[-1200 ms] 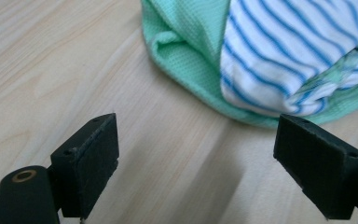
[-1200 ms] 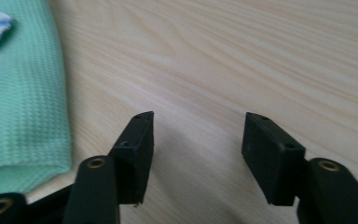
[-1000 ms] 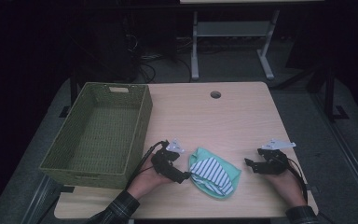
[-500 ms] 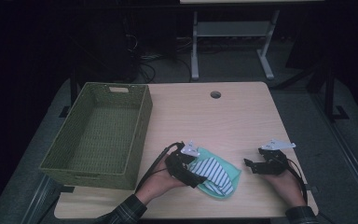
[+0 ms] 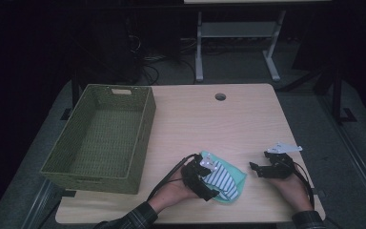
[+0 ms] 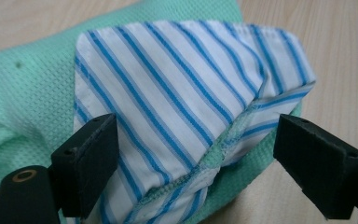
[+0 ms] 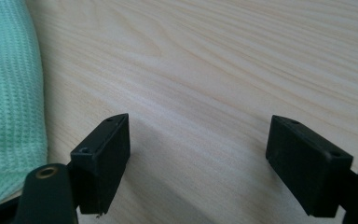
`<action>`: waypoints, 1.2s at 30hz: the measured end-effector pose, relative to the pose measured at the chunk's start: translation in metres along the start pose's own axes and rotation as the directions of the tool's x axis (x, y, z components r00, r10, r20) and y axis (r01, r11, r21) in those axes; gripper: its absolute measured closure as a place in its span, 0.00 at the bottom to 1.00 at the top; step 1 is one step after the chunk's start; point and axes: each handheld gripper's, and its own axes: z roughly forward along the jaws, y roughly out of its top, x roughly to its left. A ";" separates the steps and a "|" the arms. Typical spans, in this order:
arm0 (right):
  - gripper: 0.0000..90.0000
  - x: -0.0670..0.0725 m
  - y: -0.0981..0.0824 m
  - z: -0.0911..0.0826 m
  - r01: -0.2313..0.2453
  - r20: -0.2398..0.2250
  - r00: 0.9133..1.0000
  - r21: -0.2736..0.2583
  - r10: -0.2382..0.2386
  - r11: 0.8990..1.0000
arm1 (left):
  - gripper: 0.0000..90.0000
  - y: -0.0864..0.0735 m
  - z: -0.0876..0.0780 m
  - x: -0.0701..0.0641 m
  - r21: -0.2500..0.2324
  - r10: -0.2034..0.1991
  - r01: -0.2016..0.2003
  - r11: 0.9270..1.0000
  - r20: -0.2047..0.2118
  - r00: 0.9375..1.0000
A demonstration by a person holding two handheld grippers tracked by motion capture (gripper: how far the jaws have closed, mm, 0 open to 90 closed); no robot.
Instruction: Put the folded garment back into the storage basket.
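The desk (image 5: 209, 119) carries a green woven basket (image 5: 102, 136) at its left and, near the front edge, a green cloth (image 5: 236, 174) with a blue-striped cloth (image 6: 177, 98) folded on top. The left claw (image 5: 209, 183) hangs over the striped cloth, spread wide around it, pads not pressing. The right claw (image 5: 256, 168), just beside the green cloth, has just been opening and gapes over bare wood.

One basket (image 5: 100, 138) stands at the left of the one table (image 5: 209, 124). Two cloths lie near the front edge: one green cloth (image 5: 236, 174) and one striped cloth (image 5: 221, 180) on top of it. Two grippers: left (image 5: 208, 183), right (image 5: 257, 169). One hole (image 5: 220, 97) far.
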 end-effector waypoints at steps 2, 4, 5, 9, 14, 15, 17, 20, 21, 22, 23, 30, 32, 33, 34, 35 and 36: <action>0.24 0.000 0.000 0.000 0.000 0.000 1.000 0.000 0.000 1.000 | 0.15 -0.002 0.002 0.000 0.024 0.016 -0.016 1.000 -0.004 1.000; 0.24 0.000 0.000 0.000 0.000 0.000 1.000 0.000 0.000 1.000 | 0.15 -0.002 0.003 -0.001 0.015 0.011 -0.011 1.000 -0.004 1.000; 0.24 0.000 0.000 0.000 0.000 0.000 1.000 0.000 0.000 1.000 | 0.15 -0.002 0.002 0.000 0.022 0.020 -0.020 1.000 -0.004 1.000; 0.24 0.000 0.000 0.000 0.000 0.000 1.000 0.000 0.000 1.000 | 0.15 -0.005 0.004 -0.002 0.006 0.024 -0.024 1.000 -0.017 1.000; 0.24 0.000 0.000 0.000 -0.002 0.001 1.000 0.000 0.002 1.000 | 0.20 -0.004 0.003 -0.004 0.034 0.054 -0.052 0.998 -0.059 0.997; 0.24 0.000 0.000 0.000 -0.002 0.001 1.000 0.000 0.002 1.000 | 0.23 -0.005 0.003 -0.005 0.033 0.057 -0.055 0.998 -0.071 0.996; 0.24 0.000 0.000 0.000 -0.003 0.001 1.000 0.000 0.003 1.000 | 0.27 -0.005 0.003 -0.006 0.033 0.064 -0.061 0.998 -0.085 0.994; 0.24 0.000 0.000 0.000 -0.003 0.002 1.000 0.000 0.003 1.000 | 0.34 -0.005 0.002 -0.005 0.033 0.065 -0.062 0.998 -0.098 0.993; 0.24 0.000 0.000 0.000 -0.003 0.002 1.000 0.000 0.003 1.000 | 0.36 -0.005 0.001 -0.005 0.033 0.066 -0.063 0.997 -0.099 0.993; 0.24 0.000 0.000 0.000 -0.003 0.002 1.000 0.000 0.003 1.000 | 0.39 -0.005 0.001 -0.005 0.032 0.067 -0.064 0.997 -0.102 0.993; 0.24 0.000 0.000 0.000 -0.003 0.002 1.000 0.000 0.003 1.000 | 0.42 -0.005 0.000 -0.005 0.032 0.064 -0.061 0.998 -0.100 0.993; 0.24 0.000 0.000 0.000 -0.004 0.003 1.000 -0.001 0.004 1.000 | 0.68 -0.005 -0.003 -0.002 0.030 0.067 -0.064 0.997 -0.096 0.993; 0.24 0.000 0.000 0.000 -0.005 0.004 1.000 -0.001 0.005 1.000 | 0.72 -0.005 -0.004 0.001 0.030 0.056 -0.054 0.998 -0.084 0.995; 0.24 0.000 0.000 0.000 -0.005 0.004 1.000 -0.001 0.005 1.000 | 0.74 -0.005 -0.004 0.002 0.024 0.052 -0.050 0.998 -0.085 0.995; 0.24 0.000 0.000 0.000 -0.006 0.004 1.000 -0.001 0.006 1.000 | 0.76 -0.005 -0.004 0.003 0.025 0.050 -0.048 0.999 -0.080 0.996; 0.24 0.000 0.000 0.000 -0.007 0.005 1.000 -0.001 0.007 1.000 | 0.77 -0.005 -0.004 0.003 0.026 0.051 -0.049 0.998 -0.079 0.996; 0.24 0.000 0.000 0.000 -0.007 0.005 1.000 -0.001 0.007 1.000 | 0.77 -0.005 -0.004 0.004 0.025 0.050 -0.049 0.999 -0.078 0.996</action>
